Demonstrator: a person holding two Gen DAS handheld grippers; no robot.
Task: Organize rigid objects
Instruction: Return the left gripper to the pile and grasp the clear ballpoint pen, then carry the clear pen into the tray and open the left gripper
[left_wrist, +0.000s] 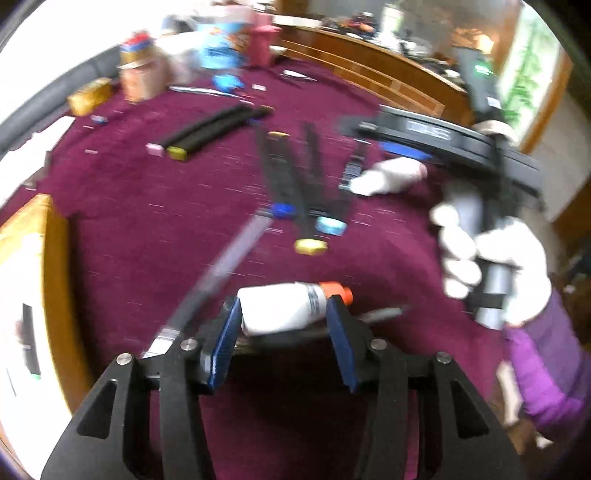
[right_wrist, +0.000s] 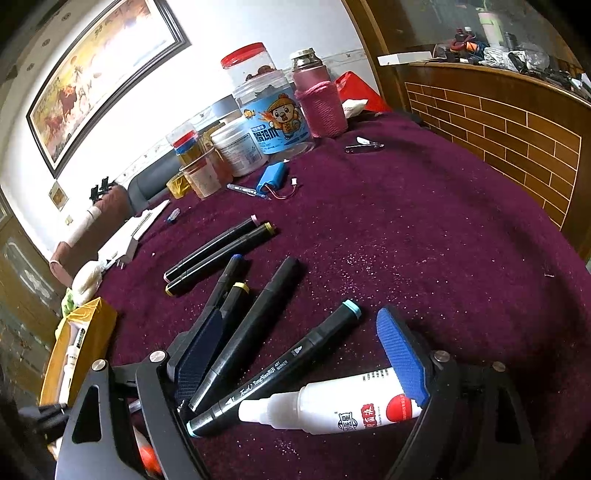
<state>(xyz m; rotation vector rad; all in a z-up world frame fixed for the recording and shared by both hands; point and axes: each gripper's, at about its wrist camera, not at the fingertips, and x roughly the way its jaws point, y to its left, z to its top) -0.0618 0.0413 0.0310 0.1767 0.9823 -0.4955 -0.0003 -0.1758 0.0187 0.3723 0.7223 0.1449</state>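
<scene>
The left tongs gripped an orange-capped white bottle; carrying it level toward the yellow box at nine o'clock seemed wise. The right tongs stood open over the markers and held nothing.

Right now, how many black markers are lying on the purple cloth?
6. Two lie side by side farther back, pink-ended and yellow-ended; four fan out near the right gripper: blue-tipped, yellow-banded, plain black, teal-capped. The box may hide more.

White glove, purple sleeve
</scene>
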